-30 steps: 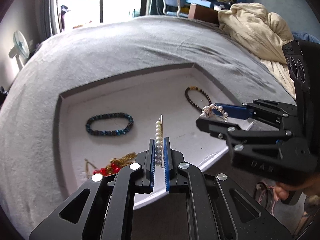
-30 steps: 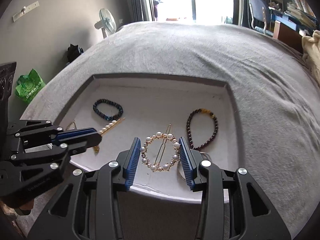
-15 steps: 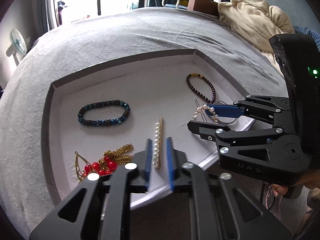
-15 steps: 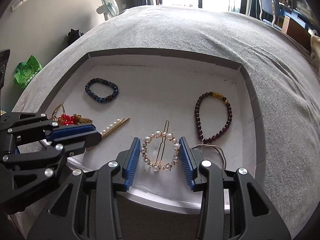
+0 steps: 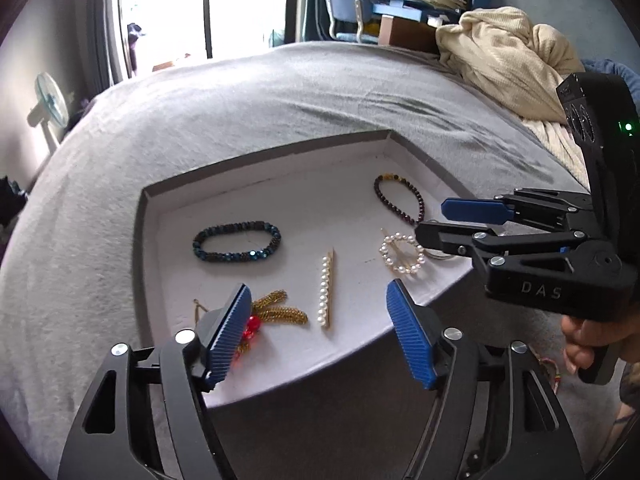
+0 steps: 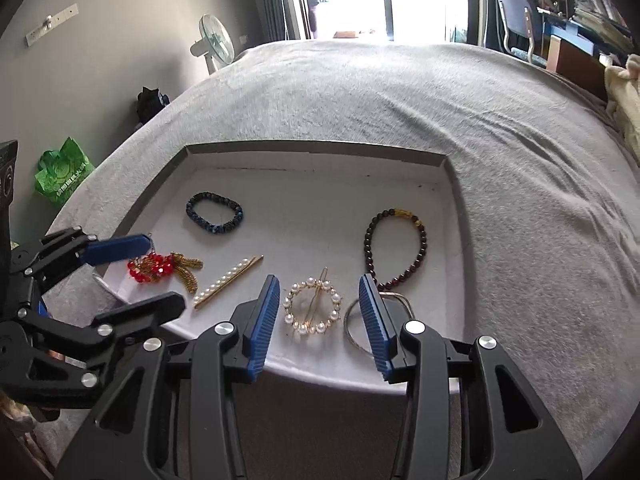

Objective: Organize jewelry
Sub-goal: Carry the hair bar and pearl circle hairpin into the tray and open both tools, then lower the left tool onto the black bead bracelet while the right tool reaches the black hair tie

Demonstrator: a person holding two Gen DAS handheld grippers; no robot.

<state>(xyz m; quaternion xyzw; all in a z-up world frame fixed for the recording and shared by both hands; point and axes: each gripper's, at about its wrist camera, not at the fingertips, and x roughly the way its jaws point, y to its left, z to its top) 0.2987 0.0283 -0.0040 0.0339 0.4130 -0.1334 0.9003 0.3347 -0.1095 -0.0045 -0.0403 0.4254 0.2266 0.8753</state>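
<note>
While both grippers are hanging spread and empty, the pearl bar clip [image 5: 326,292] is lying lengthwise dead ahead of the left gripper [image 5: 318,334]. The right gripper [image 6: 318,322] is framing the pearl ring clip [image 6: 312,306], so each is sitting nearest its own piece

The letters "DAS" are seen in pale raised capitals on the black body of the right gripper [image 5: 430,222], in the left wrist view, on the block just behind its fingers; no further wording is carried there; a pale printed pattern is borne by the green bag [image 6: 60,178] by the wall in the right wrist view, but it is too small and blurred to be read; no other text, number or sign can be made out.
</note>
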